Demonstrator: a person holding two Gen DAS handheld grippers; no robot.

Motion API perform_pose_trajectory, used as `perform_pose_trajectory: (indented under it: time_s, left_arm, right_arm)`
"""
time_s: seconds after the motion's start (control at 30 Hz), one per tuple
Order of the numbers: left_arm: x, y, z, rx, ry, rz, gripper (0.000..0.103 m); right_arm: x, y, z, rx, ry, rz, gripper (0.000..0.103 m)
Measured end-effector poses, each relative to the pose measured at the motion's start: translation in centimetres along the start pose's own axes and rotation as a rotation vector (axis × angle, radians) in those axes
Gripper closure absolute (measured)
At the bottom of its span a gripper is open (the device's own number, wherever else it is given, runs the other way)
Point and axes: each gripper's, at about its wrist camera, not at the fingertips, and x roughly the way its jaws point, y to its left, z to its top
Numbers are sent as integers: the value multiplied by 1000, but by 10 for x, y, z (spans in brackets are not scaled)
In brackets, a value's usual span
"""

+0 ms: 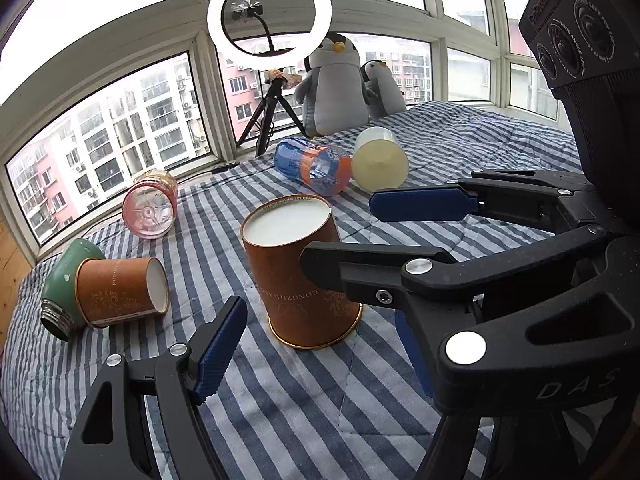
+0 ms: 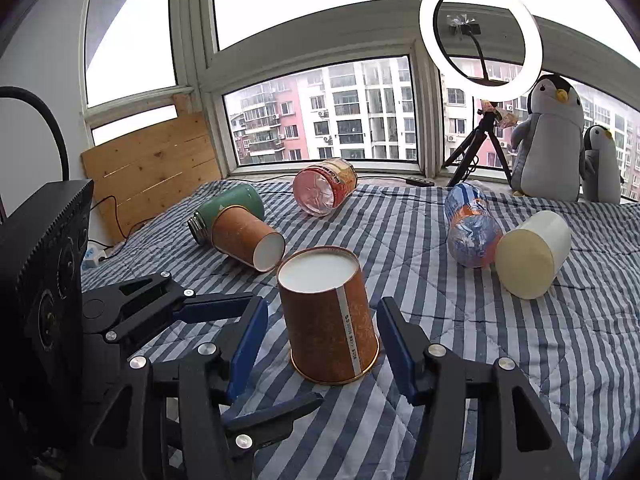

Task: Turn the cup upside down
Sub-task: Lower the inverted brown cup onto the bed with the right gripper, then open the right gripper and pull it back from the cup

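brown cup [image 2: 328,316] stands upside down on the striped bed [image 2: 460,360], flip apparently done; right claw [image 2: 320,344] released around it, left claw [image 2: 240,344] also released.

Upturned brown paper cup [image 2: 328,316]: matt printed wall, smooth white base, thin glossy gold rim.
Second brown paper cup [image 2: 246,242], on its side: same matt paper.
Green bottle [image 1: 70,270]: satin coat, bare threaded metal neck.
Pink clear plastic jar [image 2: 322,186]: glossy.
Blue-and-orange plastic bottle [image 2: 470,224]: shiny film label.
Cream cylinder [image 2: 532,254]: smooth, matt.
Striped quilted bedcover [image 2: 500,340]: soft stitched cloth.
Pale wooden board [image 2: 152,172]: unfinished, grainy.
Grey plush penguin [image 2: 548,136]: fuzzy fabric.
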Motion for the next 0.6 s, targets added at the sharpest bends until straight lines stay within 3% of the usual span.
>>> perform_pose_trajectory:
  time_s: [0.17, 0.33, 0.6]
  left_arm:
    - [-12, 3, -8, -9, -9, 12, 22]
    - [-37, 7, -19, -23, -52, 43, 19]
    - [-80, 16, -27, -89, -165, 94, 9]
  right_arm:
    - [-7, 0, -3, 6, -23, -20, 47]
    - [-26, 0, -8, 31, -85, -50, 33]
    - [-61, 11, -17, 12, -198, -146, 28]
